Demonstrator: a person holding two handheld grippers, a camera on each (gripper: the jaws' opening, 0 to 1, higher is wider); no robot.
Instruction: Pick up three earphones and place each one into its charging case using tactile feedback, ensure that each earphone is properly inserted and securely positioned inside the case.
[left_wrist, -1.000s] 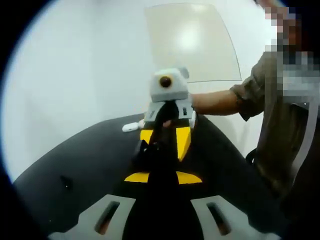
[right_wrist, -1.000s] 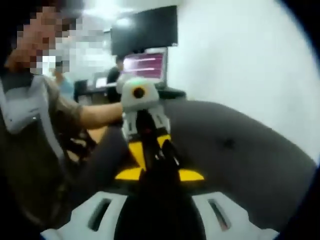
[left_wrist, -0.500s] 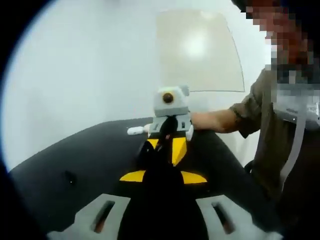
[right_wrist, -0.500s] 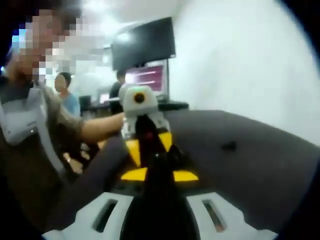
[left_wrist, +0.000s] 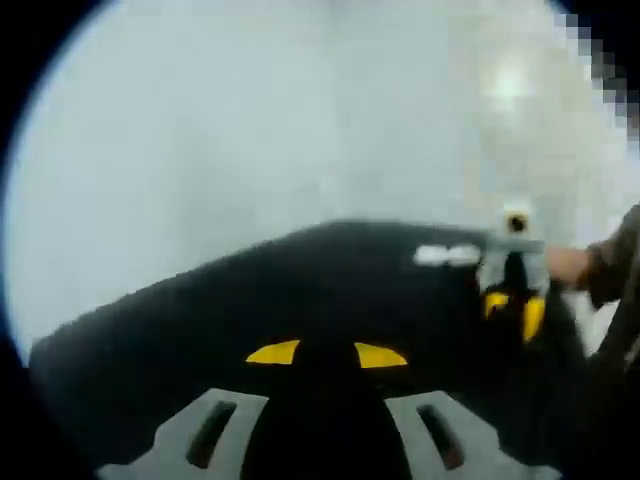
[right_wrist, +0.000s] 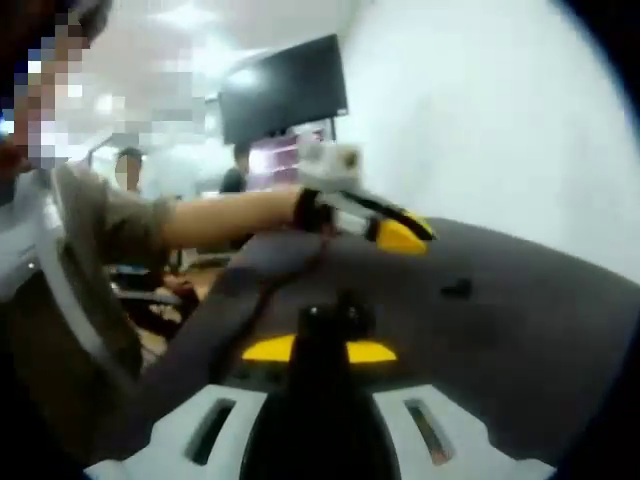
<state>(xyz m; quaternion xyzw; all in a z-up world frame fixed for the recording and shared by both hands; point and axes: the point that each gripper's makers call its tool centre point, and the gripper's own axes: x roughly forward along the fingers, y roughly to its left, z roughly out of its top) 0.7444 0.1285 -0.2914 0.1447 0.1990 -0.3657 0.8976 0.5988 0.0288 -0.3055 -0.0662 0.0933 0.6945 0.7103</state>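
Over the black table (left_wrist: 200, 310) the two grippers, tip to tip half a second ago, have parted, the left gripper (right_wrist: 405, 232) swinging off to the side; I'd judge that round of fitting is finished or broken off. The right gripper (right_wrist: 320, 350) looks closed on a small dark piece (right_wrist: 335, 318), earphone or case I can't say, while blur hides how the left jaws stand. A white case (left_wrist: 445, 255) and a dark speck (right_wrist: 458, 289), perhaps an earphone, lie on the table.
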